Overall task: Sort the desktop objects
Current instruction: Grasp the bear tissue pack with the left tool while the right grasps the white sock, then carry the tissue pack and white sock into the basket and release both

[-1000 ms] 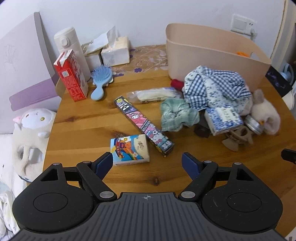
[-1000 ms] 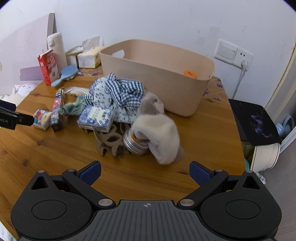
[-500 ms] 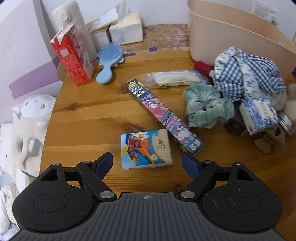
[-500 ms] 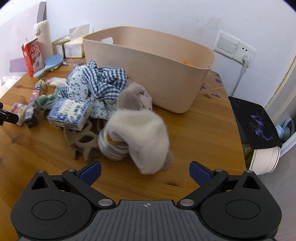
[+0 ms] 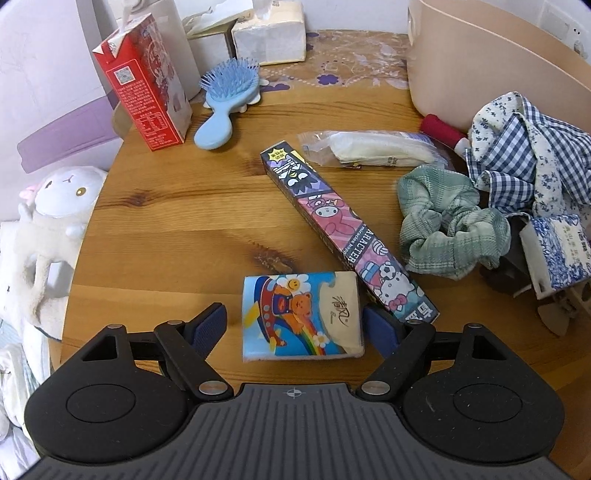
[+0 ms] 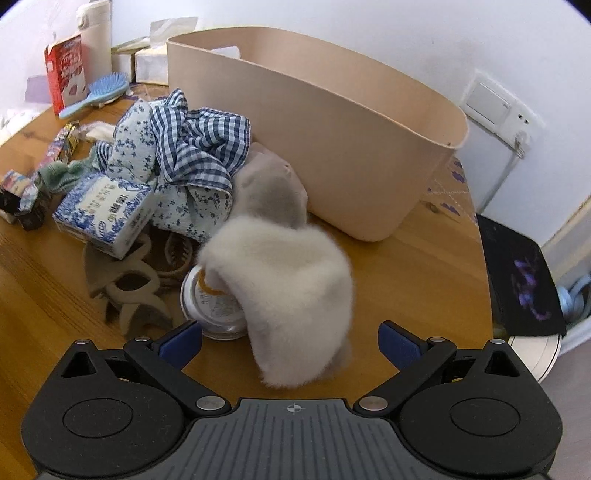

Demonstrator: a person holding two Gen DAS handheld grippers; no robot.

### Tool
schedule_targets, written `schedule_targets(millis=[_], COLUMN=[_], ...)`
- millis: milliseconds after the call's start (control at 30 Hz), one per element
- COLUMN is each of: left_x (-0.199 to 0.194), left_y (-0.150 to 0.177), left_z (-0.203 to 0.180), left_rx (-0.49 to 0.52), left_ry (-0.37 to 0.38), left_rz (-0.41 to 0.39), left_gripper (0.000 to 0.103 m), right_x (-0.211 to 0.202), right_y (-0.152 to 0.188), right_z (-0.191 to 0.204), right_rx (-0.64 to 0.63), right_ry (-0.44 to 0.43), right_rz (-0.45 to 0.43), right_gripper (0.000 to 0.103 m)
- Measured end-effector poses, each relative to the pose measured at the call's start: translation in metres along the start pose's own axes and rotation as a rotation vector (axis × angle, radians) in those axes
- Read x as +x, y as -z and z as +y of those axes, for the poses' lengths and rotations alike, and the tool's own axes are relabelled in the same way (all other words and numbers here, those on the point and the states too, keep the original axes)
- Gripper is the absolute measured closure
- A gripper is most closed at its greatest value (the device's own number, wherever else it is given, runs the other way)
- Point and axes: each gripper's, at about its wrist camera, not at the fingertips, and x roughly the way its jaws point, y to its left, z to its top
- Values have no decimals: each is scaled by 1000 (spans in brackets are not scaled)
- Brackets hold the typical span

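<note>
My left gripper [image 5: 295, 325] is open, its fingers on either side of a small cartoon tissue pack [image 5: 301, 314] lying flat on the wooden table [image 5: 177, 229]. A long character box [image 5: 343, 232] lies just right of the pack. My right gripper [image 6: 290, 338] is open around the near end of a fluffy white sock [image 6: 288, 291] that drapes over a round tin [image 6: 212, 306]. The beige bin [image 6: 332, 133] stands behind the sock.
A green scrunchie [image 5: 447, 229], checked cloth [image 5: 532, 147], blue-white box [image 6: 103, 210] and tan hair claw [image 6: 125, 291] crowd the middle. A red carton [image 5: 144, 81], blue hairbrush [image 5: 225, 96] and tissue boxes [image 5: 269, 33] stand at the back left. A plush toy [image 5: 48, 221] sits off the table's left edge.
Both grippers have moved forward and down. The left one now straddles the tissue pack; the right one now straddles the white sock. Both stay open.
</note>
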Motion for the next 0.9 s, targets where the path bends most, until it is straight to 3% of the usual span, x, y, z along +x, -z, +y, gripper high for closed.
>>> schedule_targets(millis=[100, 233, 300, 400, 567, 667, 900], left_x=[2, 2, 2, 2, -1, -6, -20], left_y=[-4, -8, -8, -8, -4, -2, 2], left_z=[1, 4, 4, 4, 2, 2, 2], left_rx=[-11, -33, -40, -39, -35, -33, -40], left_ry=[5, 48, 58, 58, 64, 60, 53], left_rz=[2, 13, 18, 19, 26, 20, 13], left_gripper=[21, 36, 38, 38, 39, 39, 39], right_x=[2, 2, 1, 1, -3, -6, -20], right_y=[-3, -5, -5, -5, 2, 7, 13], right_z=[-3, -6, -7, -9, -18, -21, -24], right_rx=[-3, -9, -13, 11, 84, 101, 133], right_ry=[-23, -54, -66, -92, -125, -122, -133], right_rz=[-8, -14, -17, 7, 13, 10, -13], right_gripper=[5, 19, 24, 41, 82, 89, 93])
